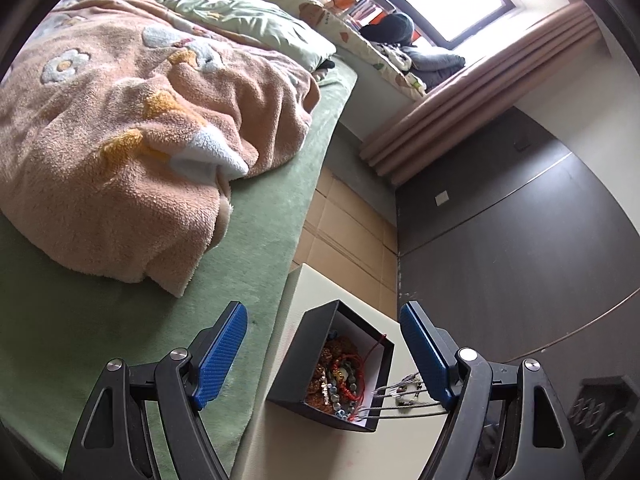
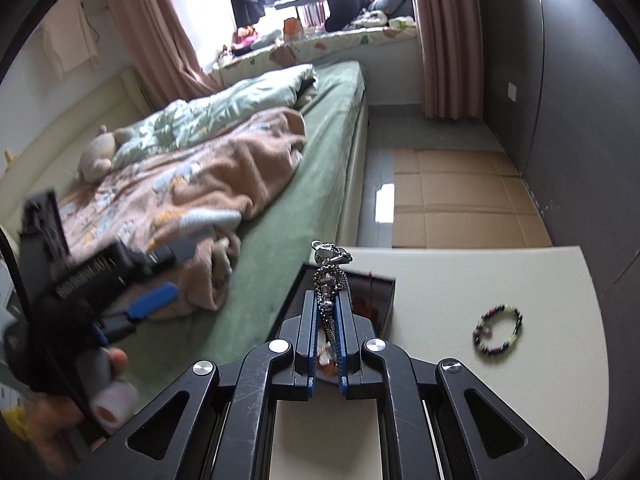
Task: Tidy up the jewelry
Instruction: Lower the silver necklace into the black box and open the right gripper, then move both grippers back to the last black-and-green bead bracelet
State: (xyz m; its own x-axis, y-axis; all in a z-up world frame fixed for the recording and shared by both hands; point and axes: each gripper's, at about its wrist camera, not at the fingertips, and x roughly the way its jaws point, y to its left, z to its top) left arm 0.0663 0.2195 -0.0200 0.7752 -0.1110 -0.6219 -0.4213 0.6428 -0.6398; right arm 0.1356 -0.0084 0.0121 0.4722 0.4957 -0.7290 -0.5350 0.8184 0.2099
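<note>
The right gripper point(image 2: 327, 312) is pressed together on a silver metal chain necklace with a faceted pendant point(image 2: 329, 276); the pendant stands up past the blue fingertips point(image 2: 309, 308). In the left wrist view, silver chain strands point(image 1: 404, 398) run from the box edge toward the right-hand blue pad. The left gripper point(image 1: 320, 354) is spread wide, its 2 blue ribbed pads apart and pinching nothing. It hangs above the open black square jewelry box with white lining point(image 1: 292, 364), which sits on the white surface point(image 1: 316, 292) at the edge nearest the bed. The box holds a tangle of brown, red and dark beaded bracelets point(image 1: 340, 376). To the right, well apart from the box, a green-and-dark beaded bracelet point(image 2: 498, 330) lies flat on the surface. Beyond the surface, a bed with a green sheet point(image 1: 256, 256) carries a crumpled peach fleece blanket with flower patterns point(image 1: 132, 140). Tan cardboard sheets point(image 2: 460, 200) cover the floor beside the bed.
</note>
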